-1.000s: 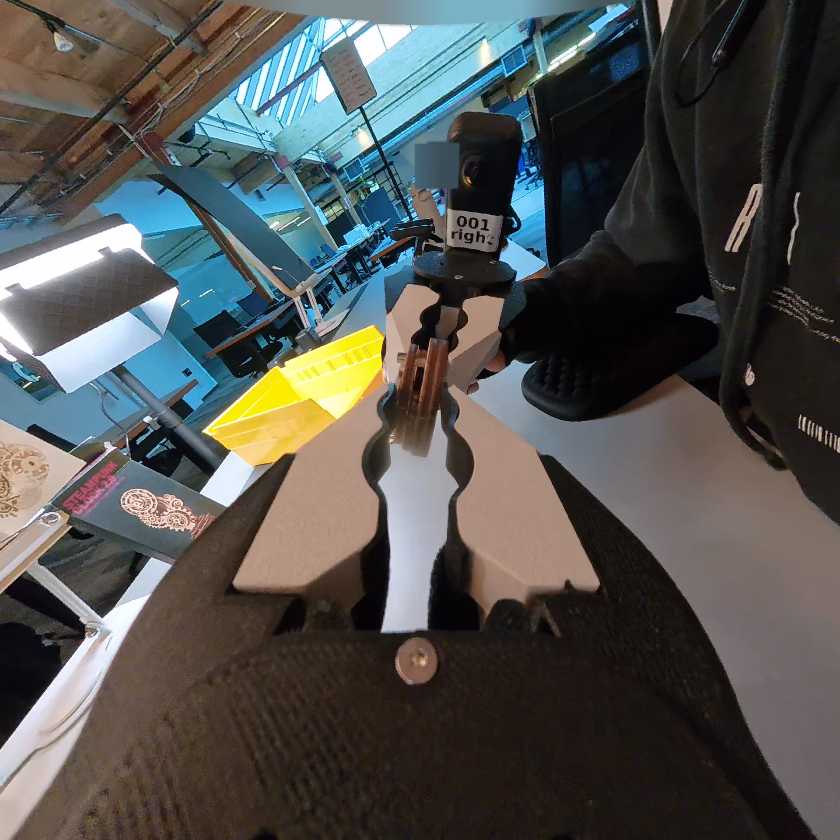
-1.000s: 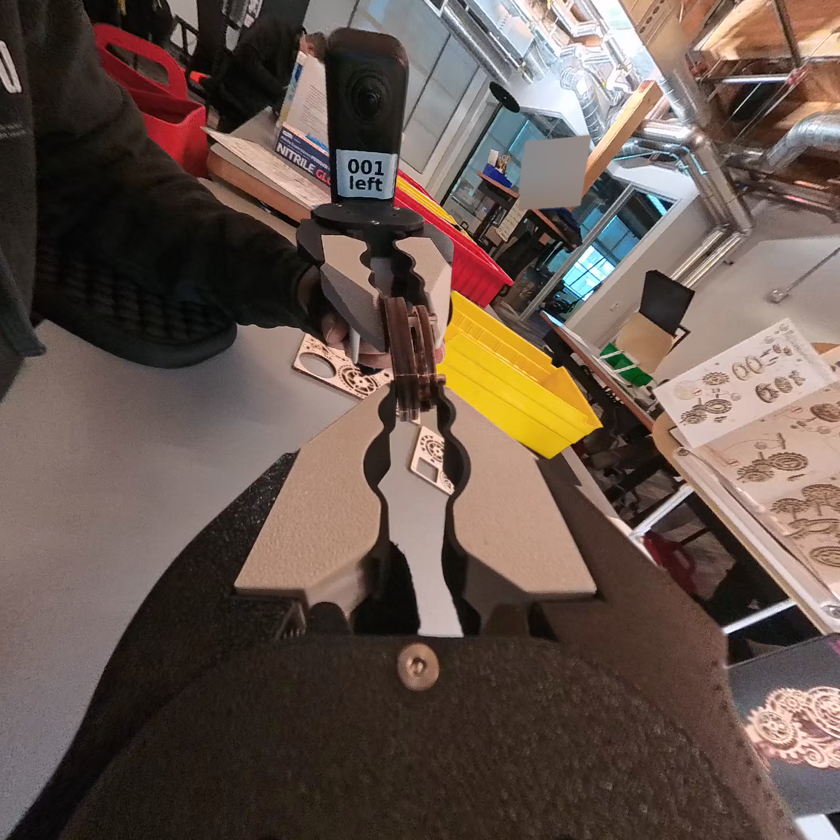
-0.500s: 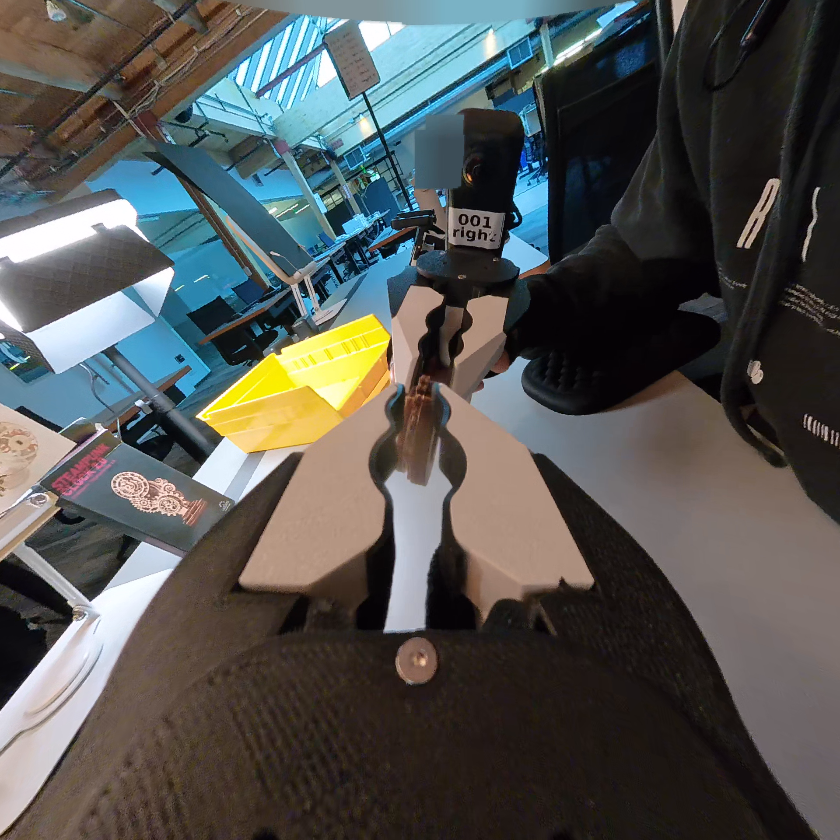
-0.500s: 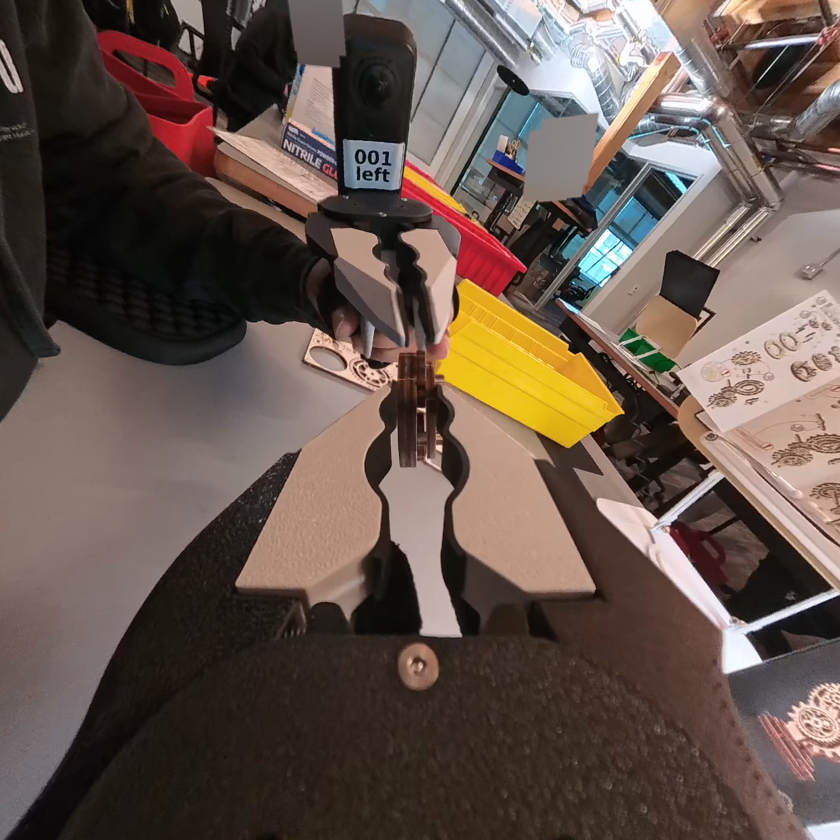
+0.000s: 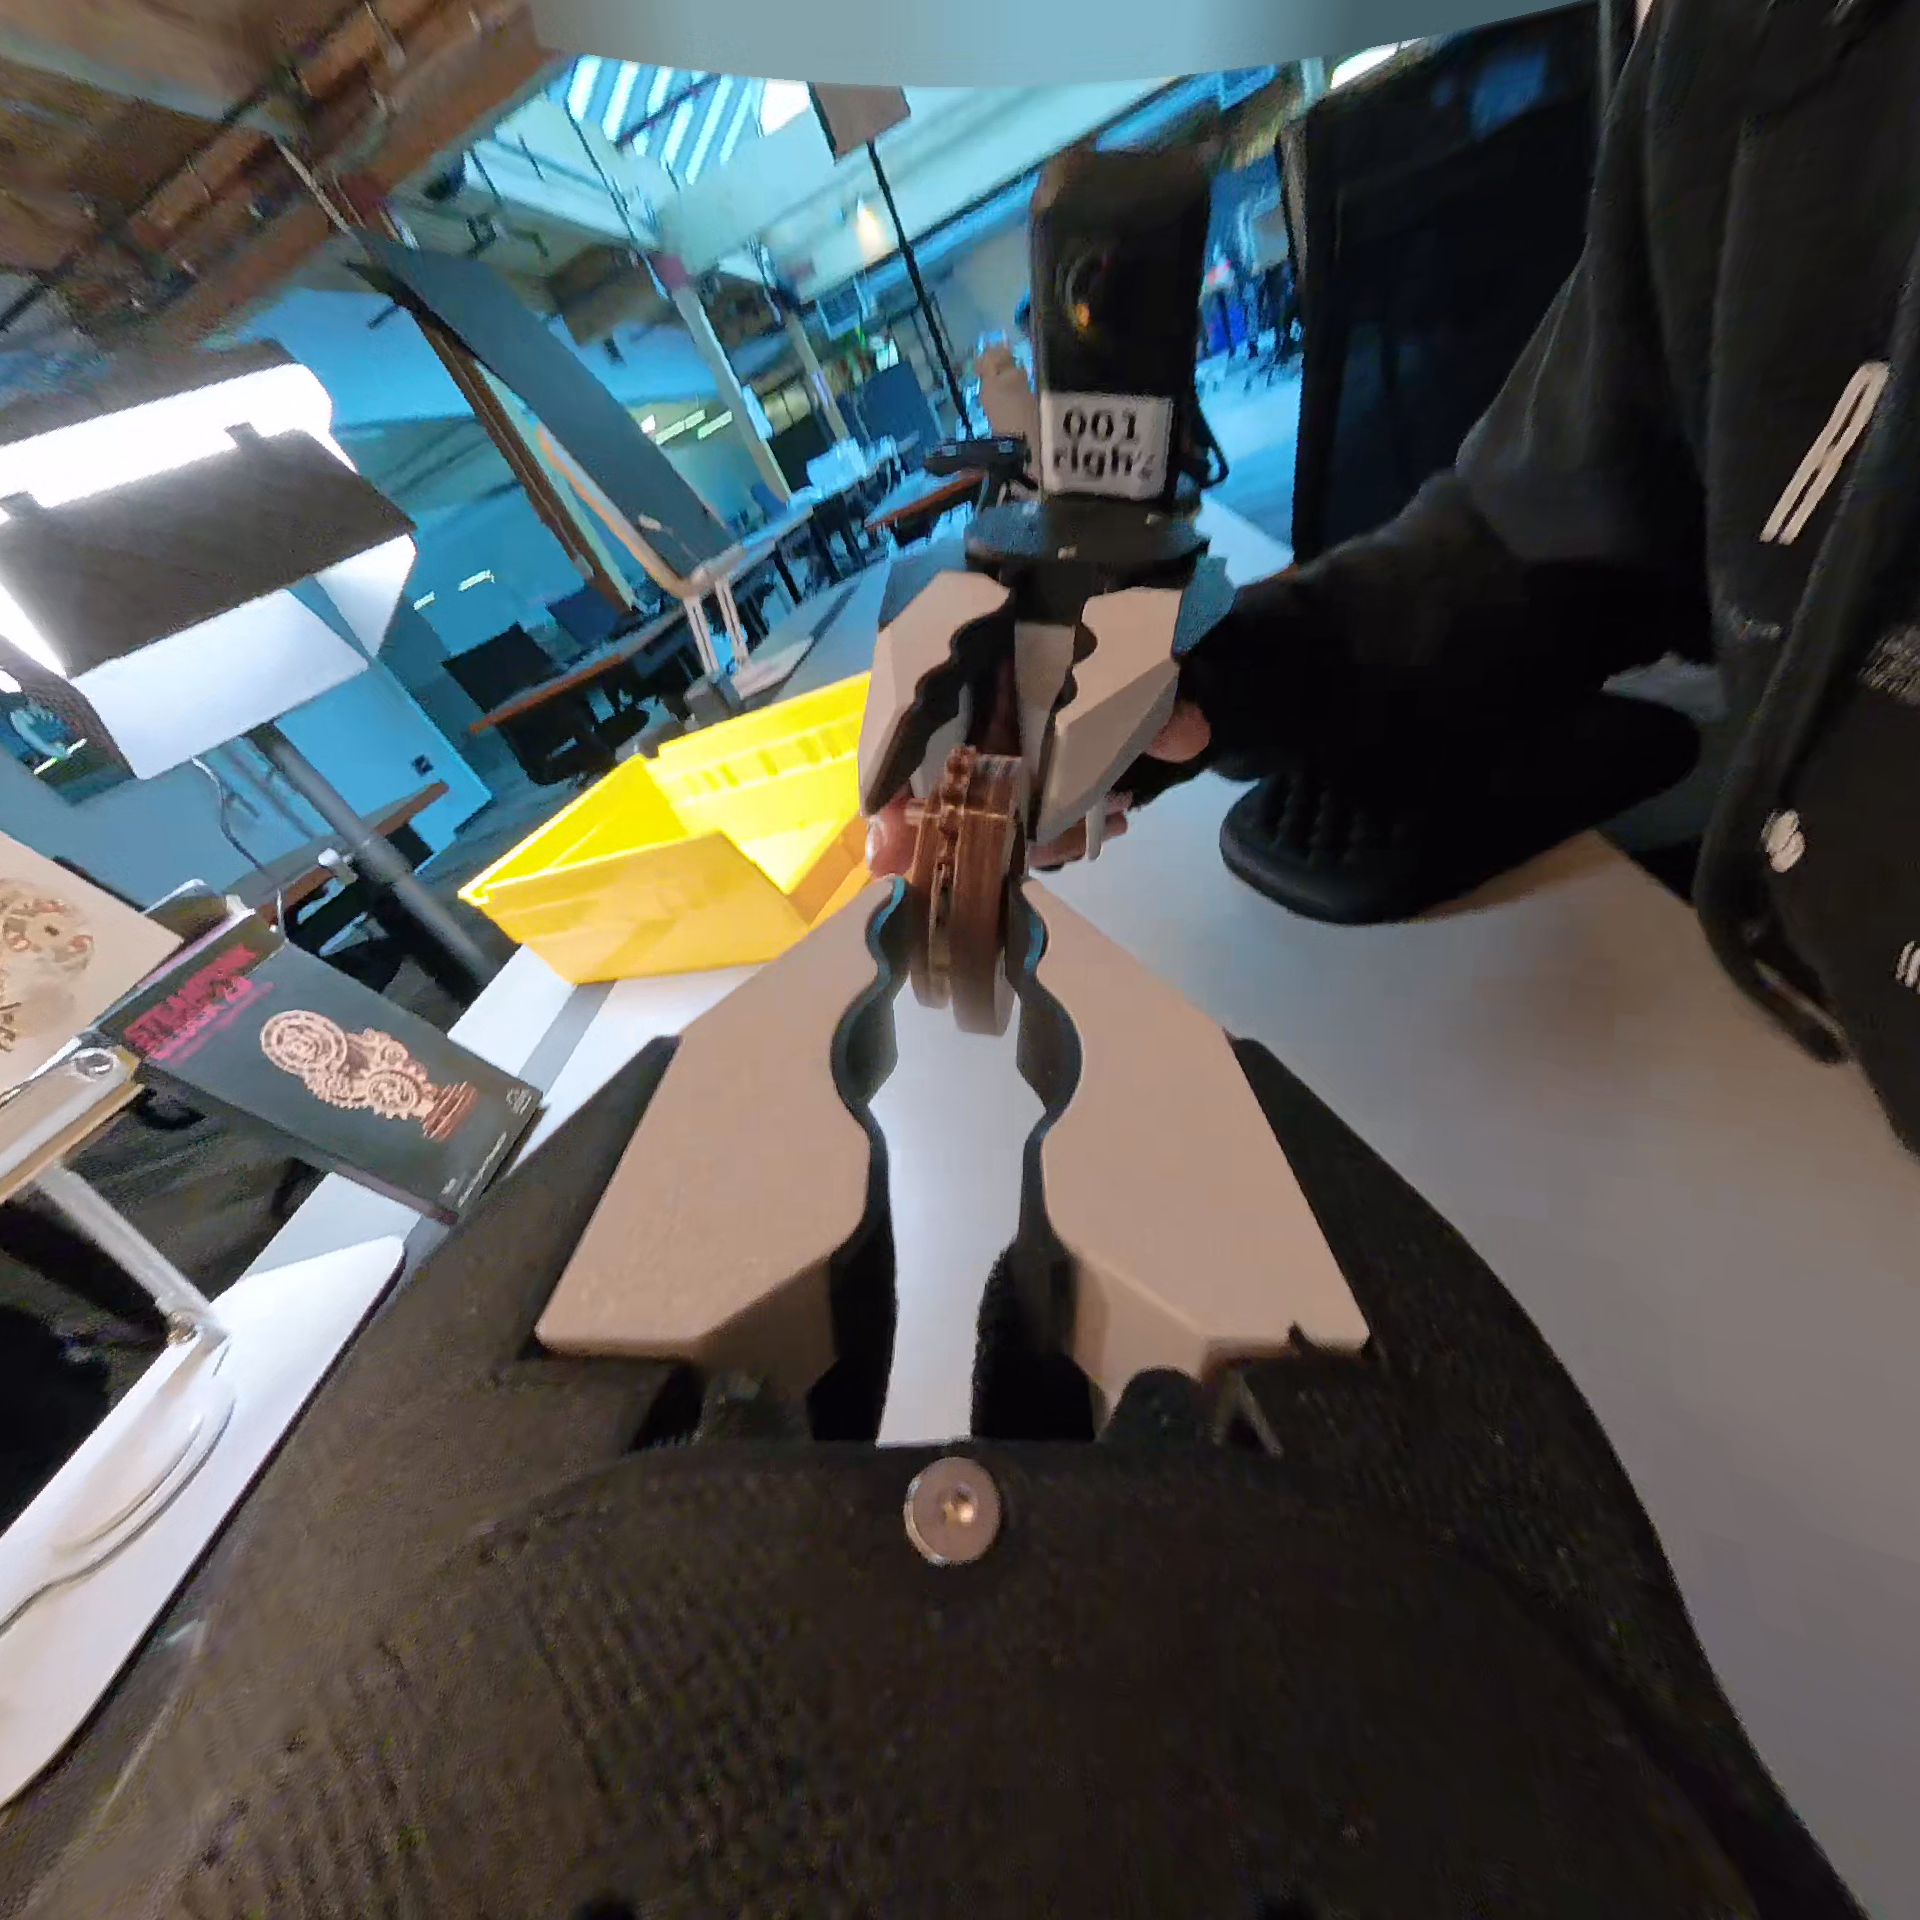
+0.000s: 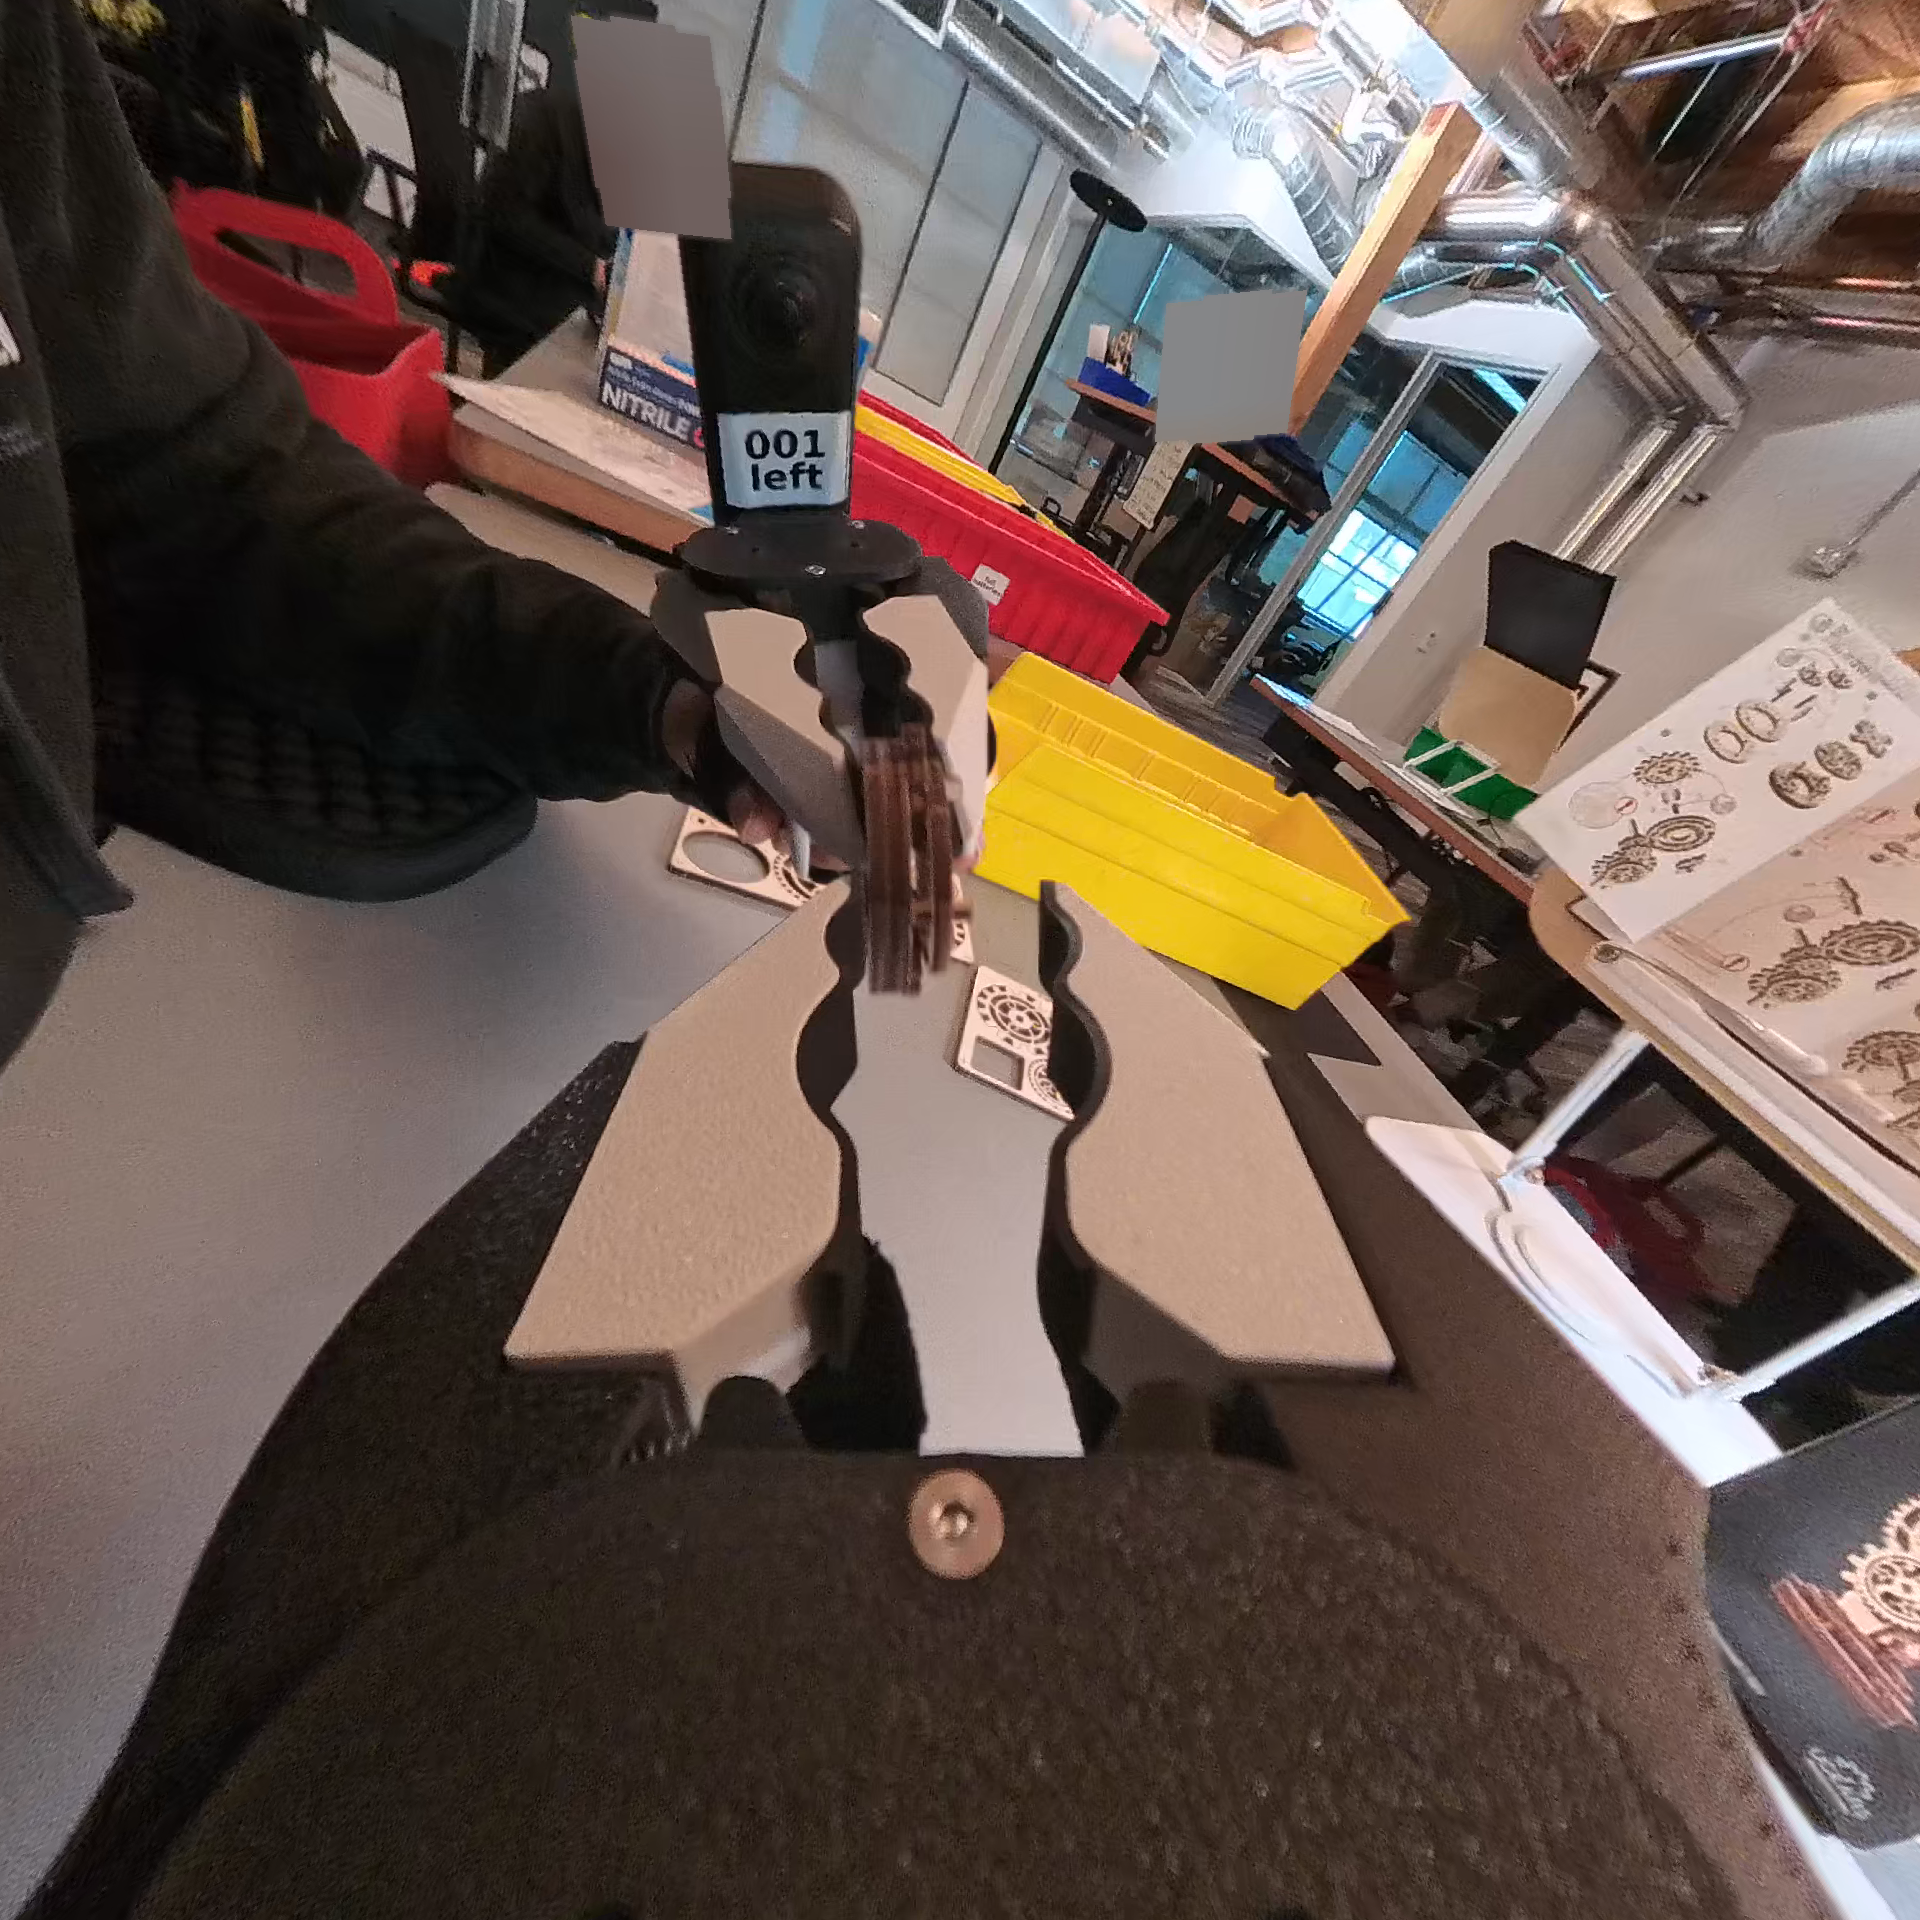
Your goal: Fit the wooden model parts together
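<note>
The left tongs [image 5: 951, 914] are clenched on a stack of dark wooden gear discs [image 5: 961, 914], held edge-on above the grey desk [image 5: 1455, 1143]. The right tongs [image 6: 951, 904] stand released, their tips spread wide; the discs [image 6: 907, 873] sit just beside the left-hand tip and clear of the other. On the desk beyond lie pale punched-out wooden sheets [image 6: 1013, 1023], with a yellow bin [image 6: 1174, 842] and a red bin [image 6: 997, 561] farther back. A dark-sleeved arm [image 6: 343, 644] carries the left tongs.

White printed labels [image 5: 1103, 454] on black cameras [image 6: 774, 312]
</note>
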Action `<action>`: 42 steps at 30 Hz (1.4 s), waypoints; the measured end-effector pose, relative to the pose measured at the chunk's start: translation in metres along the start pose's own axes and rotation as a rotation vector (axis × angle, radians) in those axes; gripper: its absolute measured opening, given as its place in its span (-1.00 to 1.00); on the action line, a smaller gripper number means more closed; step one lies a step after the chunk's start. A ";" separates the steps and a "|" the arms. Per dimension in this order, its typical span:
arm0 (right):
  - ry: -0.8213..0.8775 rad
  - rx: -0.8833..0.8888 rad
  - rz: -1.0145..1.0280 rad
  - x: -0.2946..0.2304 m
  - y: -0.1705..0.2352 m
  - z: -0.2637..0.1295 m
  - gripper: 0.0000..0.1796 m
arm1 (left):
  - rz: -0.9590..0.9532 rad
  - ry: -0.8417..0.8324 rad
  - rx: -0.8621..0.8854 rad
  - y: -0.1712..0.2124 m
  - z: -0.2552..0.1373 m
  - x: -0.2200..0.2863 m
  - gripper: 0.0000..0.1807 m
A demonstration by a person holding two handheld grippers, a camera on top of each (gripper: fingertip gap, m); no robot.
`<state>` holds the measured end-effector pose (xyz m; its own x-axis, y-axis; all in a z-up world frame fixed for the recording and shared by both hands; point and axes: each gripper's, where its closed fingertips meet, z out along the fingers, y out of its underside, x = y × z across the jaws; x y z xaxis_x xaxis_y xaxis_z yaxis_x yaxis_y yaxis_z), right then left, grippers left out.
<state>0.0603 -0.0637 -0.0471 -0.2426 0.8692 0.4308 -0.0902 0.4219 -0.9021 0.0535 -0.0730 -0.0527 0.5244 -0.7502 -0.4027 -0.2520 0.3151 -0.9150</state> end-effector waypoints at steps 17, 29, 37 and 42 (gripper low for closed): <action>-0.082 0.065 0.017 -0.021 -0.018 0.000 -0.85 | 0.030 0.052 0.113 -0.027 -0.001 0.014 -0.83; -0.083 0.051 -0.004 -0.022 -0.012 -0.001 -0.85 | 0.049 0.053 0.049 -0.020 0.001 0.015 -0.83; -0.032 -0.024 -0.121 -0.019 0.000 0.003 -0.85 | 0.124 0.024 -0.007 -0.018 0.000 0.014 -0.81; -0.044 -0.040 -0.122 -0.020 -0.001 0.002 -0.85 | 0.114 0.048 -0.015 -0.017 -0.001 0.015 -0.83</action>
<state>0.0629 -0.0823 -0.0548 -0.2743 0.7992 0.5348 -0.0827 0.5344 -0.8412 0.0652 -0.0902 -0.0433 0.4524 -0.7370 -0.5022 -0.3201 0.3914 -0.8628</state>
